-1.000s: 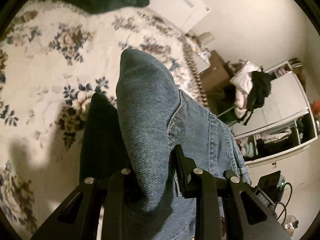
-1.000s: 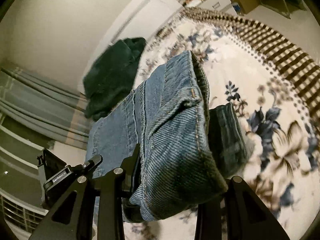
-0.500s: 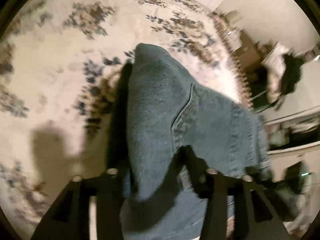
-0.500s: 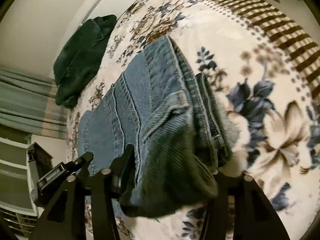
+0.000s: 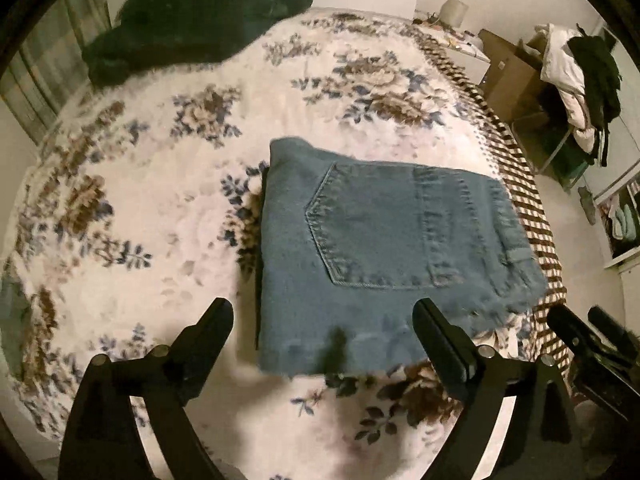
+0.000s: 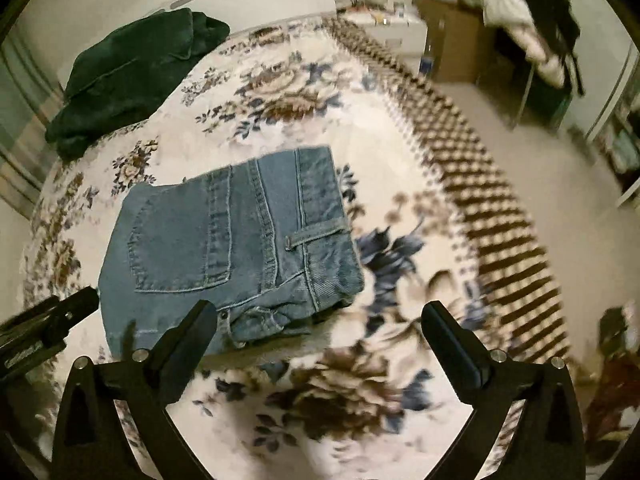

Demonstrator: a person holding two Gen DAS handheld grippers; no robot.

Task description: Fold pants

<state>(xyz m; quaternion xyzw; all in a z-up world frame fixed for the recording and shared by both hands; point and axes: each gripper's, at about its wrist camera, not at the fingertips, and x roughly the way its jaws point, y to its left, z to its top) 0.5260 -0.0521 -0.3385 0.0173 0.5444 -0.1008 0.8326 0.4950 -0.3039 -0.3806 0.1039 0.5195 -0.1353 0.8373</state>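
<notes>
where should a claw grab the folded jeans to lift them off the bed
Take the jeans by the thick folded edge on their left side, coming in low from the left. The layers join there, so the stack should stay together.

1. Cream floral blanket (image 5: 168,184) with blue and brown flowers, edged by a brown checked border (image 6: 492,184); dark green garment (image 5: 192,12) heaped at the far side.
2. Pale walls; cardboard box (image 6: 452,36) beside a rack piled with white and black clothes (image 5: 576,64).
3. Striped curtain (image 6: 16,92) at left.
</notes>
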